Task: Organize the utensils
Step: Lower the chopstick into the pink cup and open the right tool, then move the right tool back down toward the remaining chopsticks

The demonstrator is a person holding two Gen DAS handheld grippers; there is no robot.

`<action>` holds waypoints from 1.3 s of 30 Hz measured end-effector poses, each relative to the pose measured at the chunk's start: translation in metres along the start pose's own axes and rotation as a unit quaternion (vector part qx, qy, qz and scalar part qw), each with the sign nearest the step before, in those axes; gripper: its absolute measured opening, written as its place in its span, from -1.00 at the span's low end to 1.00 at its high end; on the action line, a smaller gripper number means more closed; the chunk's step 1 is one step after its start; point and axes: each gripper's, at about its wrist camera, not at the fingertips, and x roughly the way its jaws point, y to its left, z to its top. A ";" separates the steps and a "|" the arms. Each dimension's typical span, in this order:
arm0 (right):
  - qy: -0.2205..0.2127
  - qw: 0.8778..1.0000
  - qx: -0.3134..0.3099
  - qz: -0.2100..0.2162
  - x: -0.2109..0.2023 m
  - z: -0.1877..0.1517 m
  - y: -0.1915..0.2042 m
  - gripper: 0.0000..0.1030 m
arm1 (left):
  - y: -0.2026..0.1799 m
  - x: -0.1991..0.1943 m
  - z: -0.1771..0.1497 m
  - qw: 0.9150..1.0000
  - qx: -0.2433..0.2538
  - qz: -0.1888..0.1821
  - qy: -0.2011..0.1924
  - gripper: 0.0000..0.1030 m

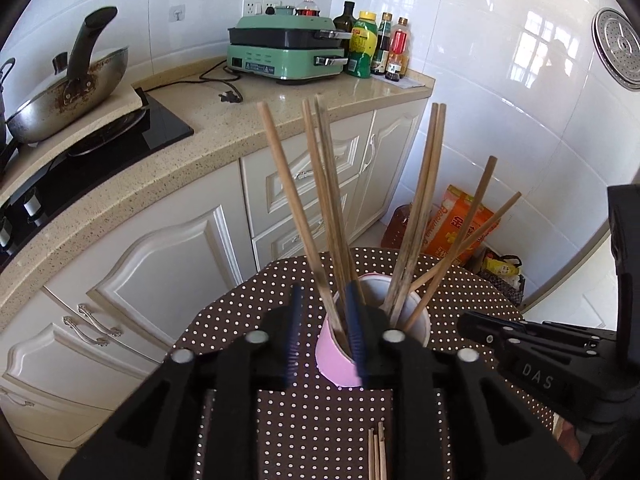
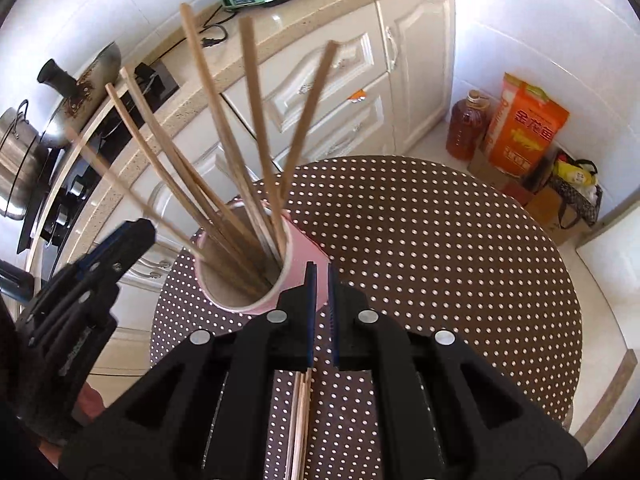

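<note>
Long brown wooden chopsticks (image 1: 320, 208) mostly stand in our pink paper cup (image 2: 296, 264), a few left on the dotted table (image 2: 440, 240); left gripper (image 1: 322, 320) parted and empty, right gripper (image 2: 321, 280) closed

Bench (image 1: 224, 128): beige speckled stone, running along the white tiled wall.
Wok (image 1: 68, 96): steel, black handle up, tilted on the black hob (image 1: 132, 132).
Pot (image 2: 18, 148): steel, at the hob's far left.
Grill (image 1: 286, 50): green electric cooker at the back of the bench, its black plug (image 1: 230, 97) lying loose.
Bottles (image 1: 378, 46): a cluster just right of the grill.
Cabinets (image 1: 168, 264): cream doors and drawers with silver handles.
Oil jug (image 2: 466, 128): amber, on the floor in the corner.
Rice bag (image 2: 524, 132): orange, beside the jug.
Steamer plate (image 1: 618, 48): perforated metal disc hanging on the wall.
</note>
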 end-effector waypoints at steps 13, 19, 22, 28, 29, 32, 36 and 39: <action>-0.024 0.999 -0.002 -0.022 -0.027 -0.016 -0.004 0.22 | 0.001 -0.021 -0.008 1.000 0.015 0.007 0.000 -0.32; -0.033 0.999 -0.008 -0.020 -0.041 -0.023 0.003 0.22 | -0.001 -0.036 -0.011 1.000 0.021 0.008 -0.007 -0.25; -0.040 0.999 -0.004 -0.016 -0.050 -0.027 0.005 0.22 | -0.004 -0.044 -0.013 1.000 0.027 0.009 -0.010 -0.24; -0.047 0.999 0.004 -0.005 -0.068 -0.035 0.006 0.22 | -0.007 -0.063 -0.019 0.999 0.030 0.010 -0.018 -0.24; -0.049 0.999 0.004 -0.006 -0.070 -0.036 0.005 0.22 | -0.007 -0.066 -0.020 0.999 0.030 0.010 -0.019 -0.24; -0.053 0.999 0.003 -0.003 -0.079 -0.043 0.006 0.22 | -0.009 -0.076 -0.024 0.999 0.031 0.011 -0.024 -0.24; -0.059 0.998 -0.002 -0.002 -0.091 -0.052 0.009 0.22 | -0.011 -0.093 -0.032 0.999 0.030 0.012 -0.033 -0.23; -0.058 0.998 -0.005 -0.002 -0.097 -0.060 0.011 0.22 | -0.012 -0.105 -0.038 0.999 0.027 0.014 -0.038 -0.14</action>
